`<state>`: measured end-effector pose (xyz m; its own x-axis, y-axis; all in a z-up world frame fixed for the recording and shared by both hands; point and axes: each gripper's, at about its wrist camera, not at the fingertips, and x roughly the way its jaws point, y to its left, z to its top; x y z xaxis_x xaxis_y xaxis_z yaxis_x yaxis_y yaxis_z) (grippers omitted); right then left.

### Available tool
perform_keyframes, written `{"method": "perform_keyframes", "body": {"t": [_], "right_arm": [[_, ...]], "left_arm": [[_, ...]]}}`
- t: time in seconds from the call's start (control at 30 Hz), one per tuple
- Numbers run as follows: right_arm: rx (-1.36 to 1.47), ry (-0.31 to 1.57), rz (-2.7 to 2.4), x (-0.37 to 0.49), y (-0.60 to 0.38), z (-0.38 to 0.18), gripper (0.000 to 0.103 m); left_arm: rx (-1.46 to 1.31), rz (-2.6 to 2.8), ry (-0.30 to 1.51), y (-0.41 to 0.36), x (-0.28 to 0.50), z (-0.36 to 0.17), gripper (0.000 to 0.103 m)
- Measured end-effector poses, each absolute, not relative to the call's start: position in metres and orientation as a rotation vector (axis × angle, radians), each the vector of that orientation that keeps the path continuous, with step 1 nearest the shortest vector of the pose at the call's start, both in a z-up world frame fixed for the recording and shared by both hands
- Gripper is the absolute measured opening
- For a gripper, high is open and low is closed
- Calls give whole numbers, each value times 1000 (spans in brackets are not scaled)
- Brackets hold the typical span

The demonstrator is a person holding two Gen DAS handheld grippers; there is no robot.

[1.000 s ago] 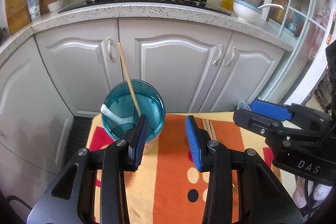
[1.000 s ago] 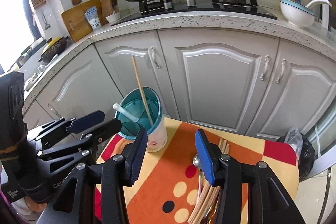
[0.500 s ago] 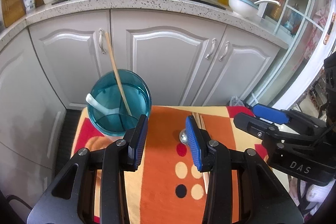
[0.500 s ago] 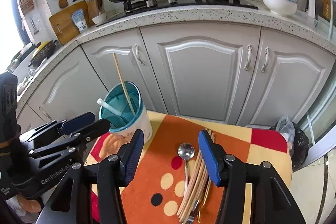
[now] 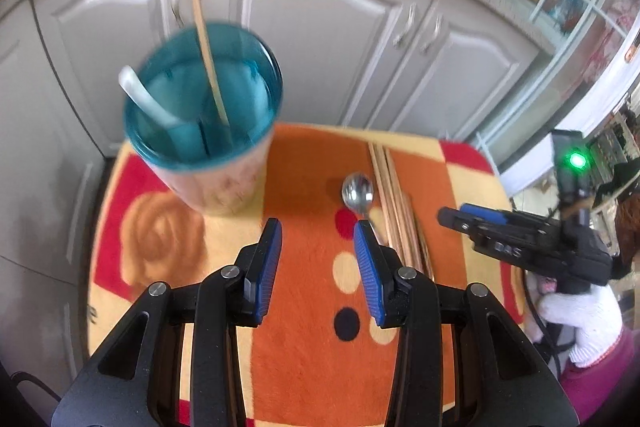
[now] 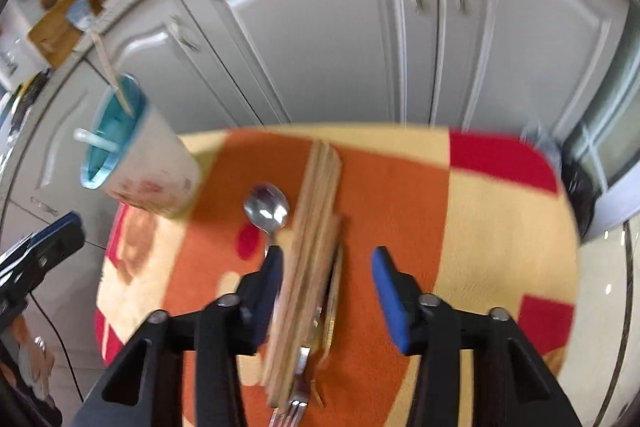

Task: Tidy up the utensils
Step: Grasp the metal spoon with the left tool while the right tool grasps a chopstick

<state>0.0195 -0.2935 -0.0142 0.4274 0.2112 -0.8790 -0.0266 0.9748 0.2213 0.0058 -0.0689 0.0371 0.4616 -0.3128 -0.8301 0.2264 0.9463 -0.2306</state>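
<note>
Wooden chopsticks (image 6: pixel 308 263) bundled flat on fuzzy orange cloth (image 6: pixel 400 195) beside shiny round spoon (image 6: pixel 267 207), between closing right gripper (image 6: pixel 326 265) pads, not squeezed; left gripper (image 5: pixel 318 251) open, empty, near blue-rimmed cup (image 5: pixel 204 115).

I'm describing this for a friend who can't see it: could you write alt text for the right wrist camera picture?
The right gripper, jaws closing but not yet pressing, straddles a bundle of wooden chopsticks lying on an orange patterned mat beside a metal spoon and a fork. At left stands a teal-lined utensil cup holding one chopstick and a white spoon, before grey cabinet doors.
</note>
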Motion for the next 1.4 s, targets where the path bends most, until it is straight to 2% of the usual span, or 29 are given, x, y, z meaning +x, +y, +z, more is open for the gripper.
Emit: {"method": "perform_keyframes", "body": {"t": [0.17, 0.4, 0.5, 0.63, 0.7, 0.8, 1.1, 1.13, 1.23, 1.4], "right_arm": [[181, 1187, 148, 32, -290, -46, 42], [163, 1178, 164, 58, -283, -50, 42], [138, 1172, 175, 75, -279, -50, 31], [153, 1189, 196, 97, -276, -57, 30], [135, 1212, 211, 105, -273, -65, 26], [105, 1203, 227, 103, -275, -64, 15], [184, 1214, 229, 84, -318, -62, 13], [212, 1207, 223, 84, -322, -61, 13], [260, 1208, 215, 87, -329, -62, 13], [275, 1225, 205, 100, -326, -70, 15]], "left_arm": [[-83, -341, 1084, -84, 16, 12, 36], [-83, -340, 1129, -106, 41, -22, 36], [-86, -335, 1128, -112, 51, -30, 36], [-89, -322, 1139, -117, 66, -40, 36], [-85, -320, 1145, -123, 73, -45, 36], [-85, -330, 1145, -130, 81, -49, 36], [-109, -369, 1158, -144, 101, -60, 36], [-113, -376, 1161, -144, 101, -61, 35], [-102, -390, 1157, -145, 102, -62, 14], [-112, -413, 1145, -145, 104, -60, 7]]}}
